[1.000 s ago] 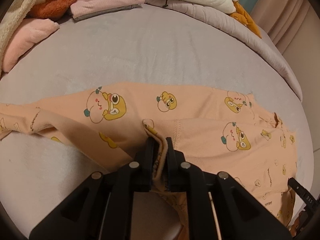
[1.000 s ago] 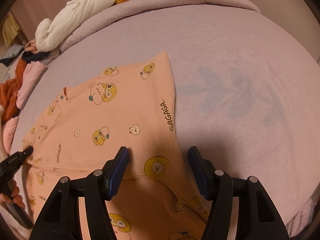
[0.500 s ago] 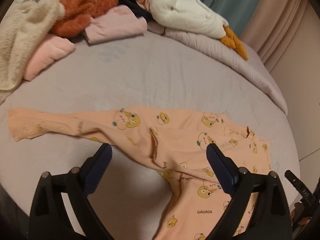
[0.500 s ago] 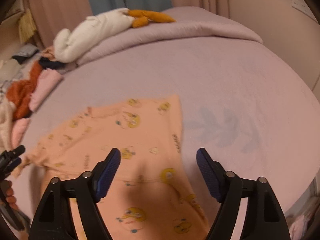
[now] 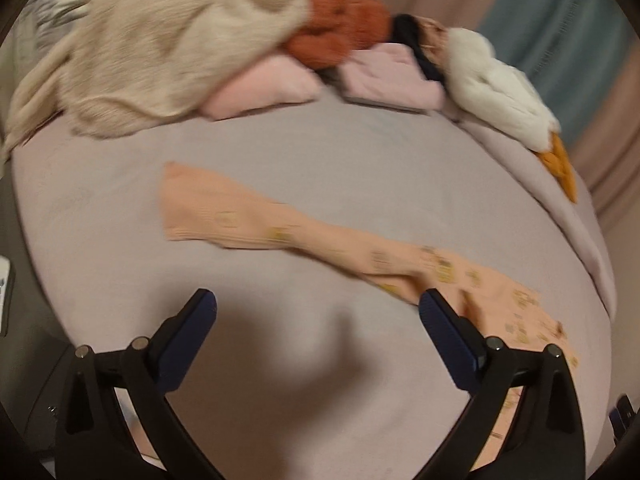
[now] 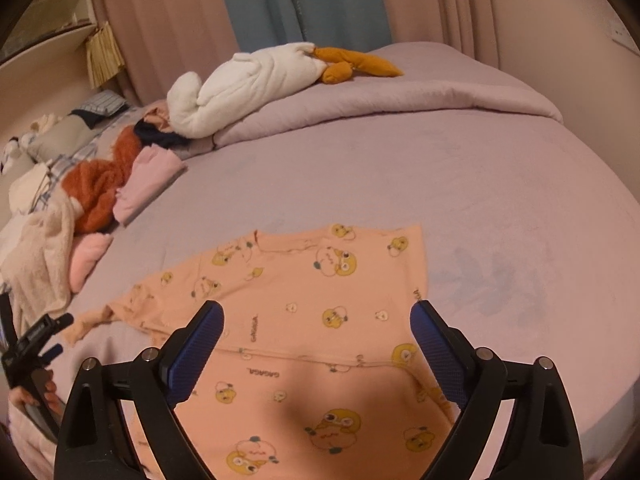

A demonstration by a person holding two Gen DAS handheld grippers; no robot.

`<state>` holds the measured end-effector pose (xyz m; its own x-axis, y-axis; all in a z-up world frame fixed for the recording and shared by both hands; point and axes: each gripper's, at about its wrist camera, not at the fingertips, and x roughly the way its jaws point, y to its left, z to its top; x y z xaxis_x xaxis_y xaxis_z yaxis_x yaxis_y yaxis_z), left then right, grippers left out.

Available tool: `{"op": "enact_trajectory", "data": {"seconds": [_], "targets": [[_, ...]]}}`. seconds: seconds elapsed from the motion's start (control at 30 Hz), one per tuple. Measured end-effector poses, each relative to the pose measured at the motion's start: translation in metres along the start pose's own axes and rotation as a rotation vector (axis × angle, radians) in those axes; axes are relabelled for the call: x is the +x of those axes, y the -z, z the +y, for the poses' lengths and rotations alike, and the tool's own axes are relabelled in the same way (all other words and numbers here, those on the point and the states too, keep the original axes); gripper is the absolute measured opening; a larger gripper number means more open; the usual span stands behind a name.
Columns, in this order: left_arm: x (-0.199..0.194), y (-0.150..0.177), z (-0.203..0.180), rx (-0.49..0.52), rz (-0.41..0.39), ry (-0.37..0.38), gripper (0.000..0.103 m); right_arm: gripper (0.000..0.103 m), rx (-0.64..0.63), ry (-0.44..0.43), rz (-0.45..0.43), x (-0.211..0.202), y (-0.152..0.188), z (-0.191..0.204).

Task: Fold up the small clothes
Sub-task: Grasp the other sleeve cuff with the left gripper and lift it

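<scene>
A peach cartoon-print baby garment [image 6: 304, 292] lies flat on the bed [image 6: 500, 184]; the right claw [image 6: 316, 344] hovers released above it; the left claw [image 5: 316, 332], jaws just widened, grips nothing beside its sleeve [image 5: 224, 216].

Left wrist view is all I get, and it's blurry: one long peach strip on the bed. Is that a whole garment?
Observer: Yes. The right wrist view shows a peach top lying flat on the bed, printed with yellow cartoon ducks; your strip is its sleeve.
Operator: Is the other claw gripping it?
Observer: No. The right gripper is open, its jaws having just been opening, and it hangs above the top with nothing pinched.
Operator: And mine?
Observer: The left gripper is open too, jaws just opened, empty.
Operator: That white lump near the orange thing?
Observer: From the right, it is a plush toy with orange feet, resting on a folded quilt.
</scene>
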<state>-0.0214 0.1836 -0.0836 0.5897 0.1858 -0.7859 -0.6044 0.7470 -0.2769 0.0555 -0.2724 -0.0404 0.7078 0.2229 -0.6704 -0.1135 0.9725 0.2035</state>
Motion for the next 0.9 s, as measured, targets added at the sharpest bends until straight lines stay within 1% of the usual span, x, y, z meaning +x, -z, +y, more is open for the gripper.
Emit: {"op": "enact_trajectory", "data": {"seconds": [0.07,0.1,0.17,0.23,0.3,0.37,0.5,0.53,0.6,0.63,0.67,0.7,0.77,0.83,0.9], "targets": [[0.008,-0.001,0.015,-0.028,0.010,-0.025,0.097,0.094,-0.007,0.003,0.009,-0.001,0.003,0.003],[0.011,-0.001,0.022,-0.043,0.022,-0.024,0.095,0.094,-0.009,0.001,0.013,-0.001,0.004,0.005],[0.021,-0.004,0.039,-0.109,0.058,0.020,0.090,0.094,-0.012,-0.001,0.025,0.000,0.006,0.008],[0.032,-0.009,0.053,-0.202,0.091,0.092,0.088,0.094,-0.024,0.004,0.036,0.002,0.007,0.013],[0.036,-0.015,0.059,-0.252,0.099,0.123,0.087,0.094,-0.037,0.018,0.040,0.002,0.007,0.017],[0.041,-0.022,0.060,-0.286,0.092,0.143,0.083,0.094,-0.044,0.023,0.041,0.003,0.007,0.019],[0.058,-0.038,0.061,-0.354,0.097,0.154,0.075,0.094,-0.048,0.032,0.051,0.006,0.008,0.022],[0.063,-0.041,0.063,-0.372,0.099,0.152,0.069,0.094,-0.050,0.035,0.055,0.007,0.008,0.022],[0.068,-0.044,0.065,-0.389,0.088,0.137,0.049,0.094,-0.053,0.037,0.059,0.008,0.008,0.023],[0.070,-0.045,0.066,-0.390,0.088,0.134,0.027,0.094,-0.055,0.040,0.061,0.008,0.008,0.024],[0.073,-0.045,0.067,-0.397,0.092,0.142,0.010,0.094,-0.057,0.043,0.061,0.009,0.008,0.024],[0.075,-0.045,0.070,-0.418,0.104,0.154,0.008,0.094,-0.057,0.046,0.061,0.009,0.008,0.024],[0.069,-0.042,0.071,-0.429,0.091,0.153,0.007,0.094,-0.053,0.047,0.061,0.009,0.008,0.023],[0.058,-0.040,0.070,-0.403,0.068,0.142,0.006,0.094,-0.049,0.044,0.060,0.010,0.008,0.023],[0.039,-0.034,0.070,-0.384,0.041,0.158,0.006,0.094,-0.049,0.044,0.060,0.010,0.008,0.024]]}}
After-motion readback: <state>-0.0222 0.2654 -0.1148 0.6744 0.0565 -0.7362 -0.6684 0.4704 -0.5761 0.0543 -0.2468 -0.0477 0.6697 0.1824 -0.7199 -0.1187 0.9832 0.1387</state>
